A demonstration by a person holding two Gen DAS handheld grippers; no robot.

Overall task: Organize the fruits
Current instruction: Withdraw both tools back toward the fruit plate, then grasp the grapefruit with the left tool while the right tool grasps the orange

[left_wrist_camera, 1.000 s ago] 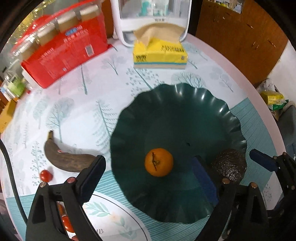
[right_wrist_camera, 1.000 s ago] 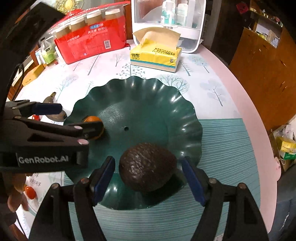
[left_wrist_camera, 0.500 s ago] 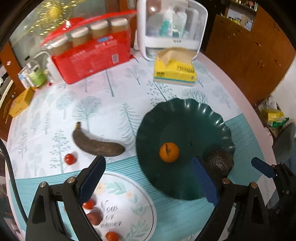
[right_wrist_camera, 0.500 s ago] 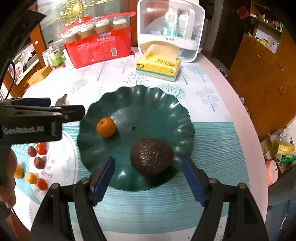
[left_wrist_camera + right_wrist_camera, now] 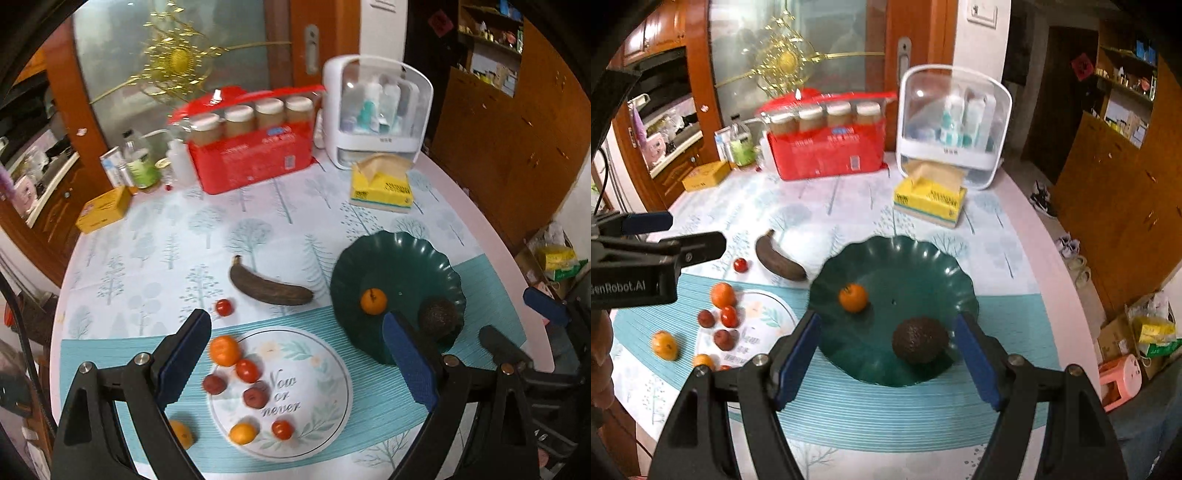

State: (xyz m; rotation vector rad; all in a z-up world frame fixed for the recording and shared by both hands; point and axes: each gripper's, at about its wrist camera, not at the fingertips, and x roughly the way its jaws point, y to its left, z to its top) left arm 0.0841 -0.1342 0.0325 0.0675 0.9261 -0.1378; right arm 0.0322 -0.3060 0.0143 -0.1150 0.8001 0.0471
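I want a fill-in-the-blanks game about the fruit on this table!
1. Inside the green bowl lie a small orange and a dark ____.
2. The brown banana lies on the ____, not in the bowl.
3. The fingers of both grippers are ____ and hold nothing.
4. The tissue box behind the bowl is ____ in colour.

Missing words: avocado; table; open; yellow
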